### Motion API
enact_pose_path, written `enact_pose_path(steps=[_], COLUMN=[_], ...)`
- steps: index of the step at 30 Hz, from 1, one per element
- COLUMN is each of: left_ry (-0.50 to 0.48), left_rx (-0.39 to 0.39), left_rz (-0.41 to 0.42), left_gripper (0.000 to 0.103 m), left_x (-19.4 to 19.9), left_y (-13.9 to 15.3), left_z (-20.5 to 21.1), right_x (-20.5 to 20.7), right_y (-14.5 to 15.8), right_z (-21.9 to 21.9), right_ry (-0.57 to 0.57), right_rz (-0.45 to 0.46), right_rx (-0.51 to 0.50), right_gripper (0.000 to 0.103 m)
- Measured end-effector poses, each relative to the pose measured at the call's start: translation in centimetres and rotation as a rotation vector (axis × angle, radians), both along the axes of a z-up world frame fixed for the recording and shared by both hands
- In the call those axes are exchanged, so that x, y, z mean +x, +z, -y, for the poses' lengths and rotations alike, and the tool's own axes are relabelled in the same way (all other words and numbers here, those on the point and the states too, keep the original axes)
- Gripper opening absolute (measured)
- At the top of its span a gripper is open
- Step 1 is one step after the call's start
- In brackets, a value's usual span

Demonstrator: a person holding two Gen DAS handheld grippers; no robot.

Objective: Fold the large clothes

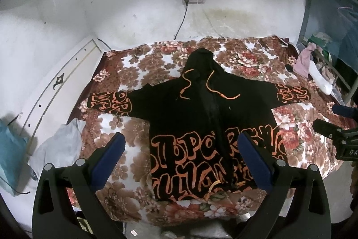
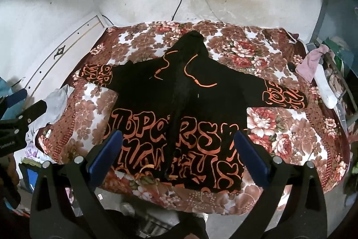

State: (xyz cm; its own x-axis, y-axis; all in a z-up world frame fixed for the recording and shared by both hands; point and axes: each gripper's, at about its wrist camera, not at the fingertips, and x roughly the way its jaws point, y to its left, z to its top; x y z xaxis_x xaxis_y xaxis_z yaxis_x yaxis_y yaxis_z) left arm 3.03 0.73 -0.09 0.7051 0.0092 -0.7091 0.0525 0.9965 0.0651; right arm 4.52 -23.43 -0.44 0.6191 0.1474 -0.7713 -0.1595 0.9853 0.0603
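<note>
A black hooded jacket [image 1: 201, 113] with orange lettering lies flat on a floral bed cover [image 1: 138, 64], front up, hood toward the wall, both sleeves spread out sideways. It also shows in the right wrist view [image 2: 179, 109]. My left gripper [image 1: 181, 149] is open and empty, held above the jacket's hem. My right gripper [image 2: 177, 147] is open and empty, also above the hem. The right gripper shows at the right edge of the left wrist view [image 1: 335, 127]. The left gripper shows at the left edge of the right wrist view [image 2: 20, 113].
A white wall with a socket and black cable [image 1: 183, 17] stands behind the bed. A white panel [image 1: 56, 86] runs along the left side. A grey cloth [image 1: 60, 145] lies at the left edge. Clothes and a white sock [image 1: 320, 77] pile at the right.
</note>
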Motion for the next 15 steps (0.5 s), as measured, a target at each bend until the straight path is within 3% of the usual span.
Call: enact_pose_path(steps=[15], left_ry=[0.026], left_rx=[0.022], left_rz=[-0.039], left_gripper=[0.098], left_x=[2.7], left_y=[0.9], left_z=[1.3], right_x=[2.9], right_y=[0.9], right_z=[1.2], right_ry=[0.025], right_rz=[-0.013], right_rx=[0.008], right_gripper=[0.098])
